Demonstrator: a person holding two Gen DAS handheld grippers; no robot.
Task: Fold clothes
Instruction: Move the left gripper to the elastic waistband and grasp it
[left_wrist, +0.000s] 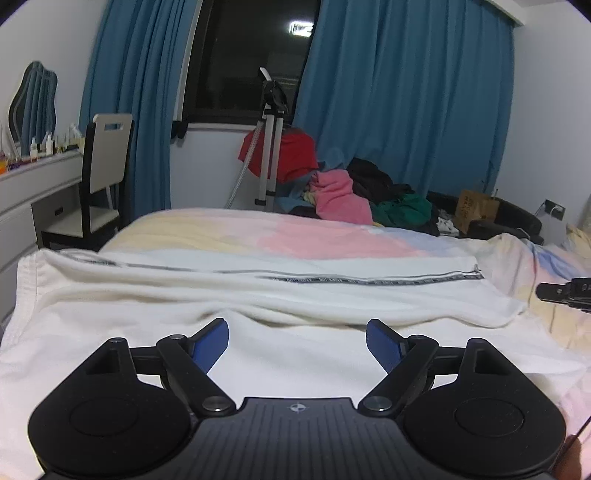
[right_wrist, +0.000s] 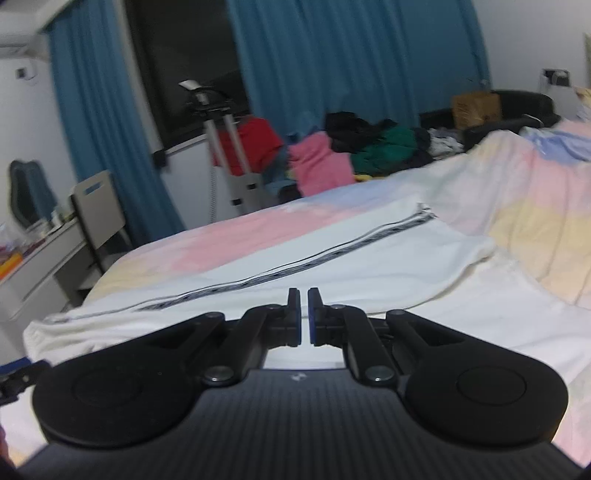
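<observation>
White garment (left_wrist: 258, 295) spread on bed (left_wrist: 258, 229). Left gripper (left_wrist: 297, 343) above it, fingers wide apart; right gripper (right_wrist: 304, 314), fingers nearly together, empty.

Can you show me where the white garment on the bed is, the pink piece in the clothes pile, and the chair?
White garment (left_wrist: 288, 354): left wrist view, plain cloth between the open tongs.
Pink piece (left_wrist: 341, 197): left wrist view, its draped front.
Chair (left_wrist: 109, 147): left wrist view, pale backrest.
</observation>
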